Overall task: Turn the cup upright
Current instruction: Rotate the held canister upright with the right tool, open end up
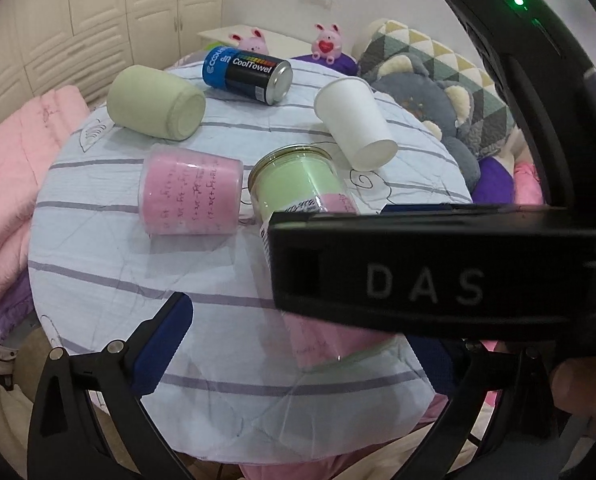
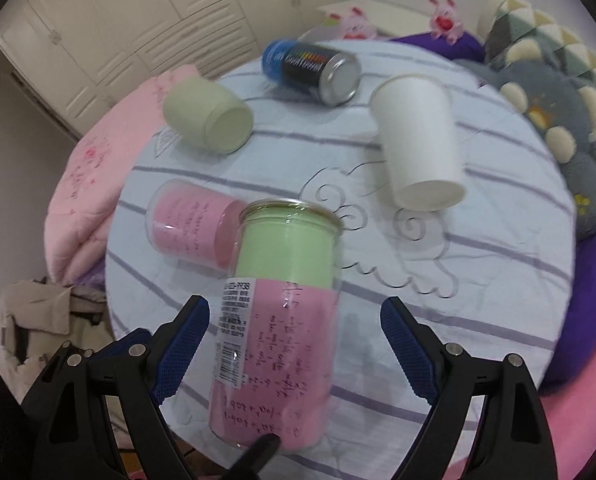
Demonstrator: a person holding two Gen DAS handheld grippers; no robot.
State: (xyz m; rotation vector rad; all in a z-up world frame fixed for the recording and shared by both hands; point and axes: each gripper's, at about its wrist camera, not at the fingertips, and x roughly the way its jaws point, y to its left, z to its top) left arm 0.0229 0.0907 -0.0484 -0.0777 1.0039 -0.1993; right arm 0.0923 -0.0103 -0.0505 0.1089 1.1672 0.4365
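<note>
A clear cup lined with green and pink paper (image 2: 282,312) lies on its side on the striped round table (image 2: 478,264). My right gripper (image 2: 294,344) is open, its blue-padded fingers either side of the cup, apart from it. In the left wrist view the same cup (image 1: 302,188) lies partly hidden behind the black body of the right gripper (image 1: 438,276). My left gripper (image 1: 298,344) is open near the table's front edge; only its left finger (image 1: 162,344) shows clearly.
Also lying on their sides: a clear cup with pink paper (image 2: 194,228), a pale green cup (image 2: 210,118), a white paper cup (image 2: 418,144) and a blue-black CoolTowel can (image 2: 314,68). Pink bedding lies to the left, cushions and plush toys to the right and back.
</note>
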